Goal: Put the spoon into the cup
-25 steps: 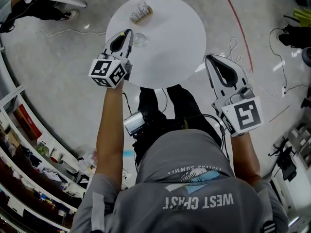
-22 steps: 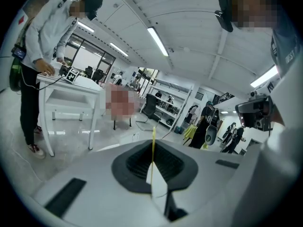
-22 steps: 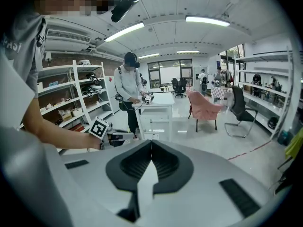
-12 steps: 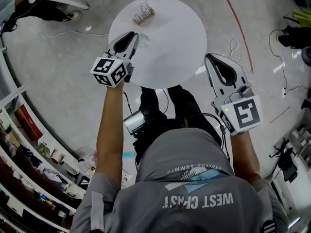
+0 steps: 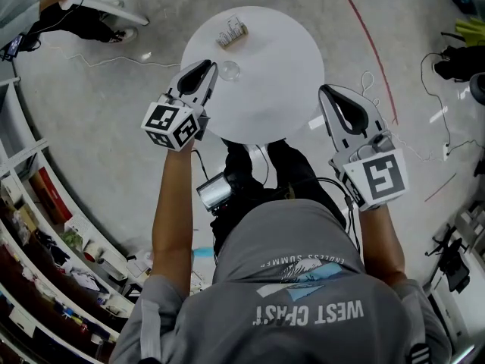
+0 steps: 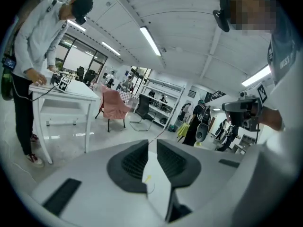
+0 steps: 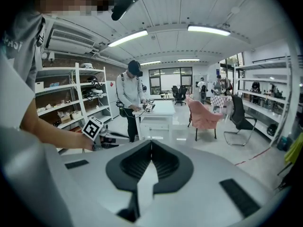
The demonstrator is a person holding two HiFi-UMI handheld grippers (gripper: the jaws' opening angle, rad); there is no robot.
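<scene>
Worktop: a round white worktop [image 5: 276, 89] stands in front of the person, seen from above in the head view.
Cup: a clear cup [image 5: 230, 70] stands upright on the worktop's left part.
Spoon: it cannot be picked out by itself; a small holder [image 5: 233, 32] with pale pieces in it sits near the far edge, beyond the cup and apart from it.
Left hand-held gripper [image 5: 208, 65]: it is over the worktop's left edge, its tip just beside the cup; whether they touch cannot be told. In the left gripper view the jaws [image 6: 152, 143] stand a narrow slit apart, with nothing between them.
Right hand-held gripper [image 5: 327, 89]: it is off the worktop's right edge, well apart from the cup. In the right gripper view its jaws [image 7: 151, 143] meet at the tips and hold nothing.
Surroundings: a grey floor with a red line [image 5: 373, 48]; shelves [image 5: 45, 226] run along the left.
</scene>
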